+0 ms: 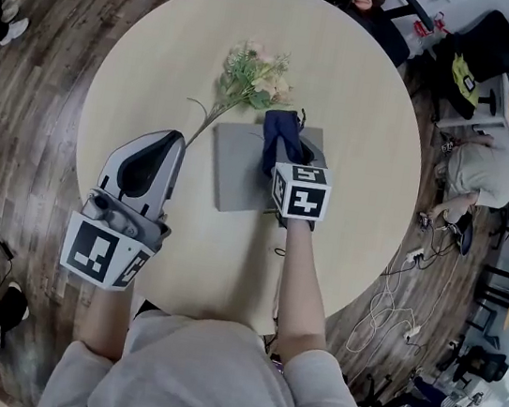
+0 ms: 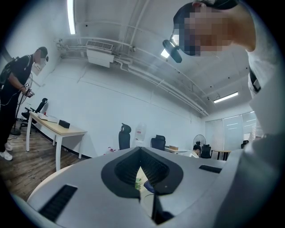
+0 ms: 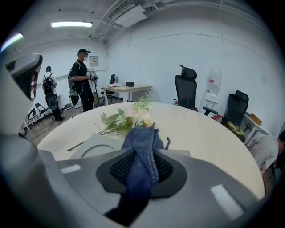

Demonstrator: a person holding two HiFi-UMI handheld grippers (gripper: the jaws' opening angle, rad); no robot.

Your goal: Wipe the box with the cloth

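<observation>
1. The box lay flat near the middle of the round surface. It was grey, thin and wide, with a faint curved mark on its lid in the right hand-held gripper view
2. The right hand-held gripper was over the box's right half, its jaws clamped on the cloth. The dark blue fabric was bunched between the pads, with a loose end sticking out past the tips onto the box lid
3. The left hand-held gripper was left of the box and apart from it, tilted up off the surface. Its jaws were closed to a thin slit with nothing between them
4. Cloth handling, judged: soft, limp and light. It should be gripped on the bunched middle, as it was here, leaving a free tail to drag. Too little tail and the jaw tips may scrape the lid
5. Box handling, judged: stiff and probably light, likely to slide on the smooth surface under a sideways wipe. The idle left hand-held gripper could press a near corner to steady it
6. The flowers lay beyond the box, the stem running just beside its far left corner. They looked fragile and easy to snag
7. Count: one box, one cloth, one spray of flowers, two hand-held grippers, one surface
</observation>
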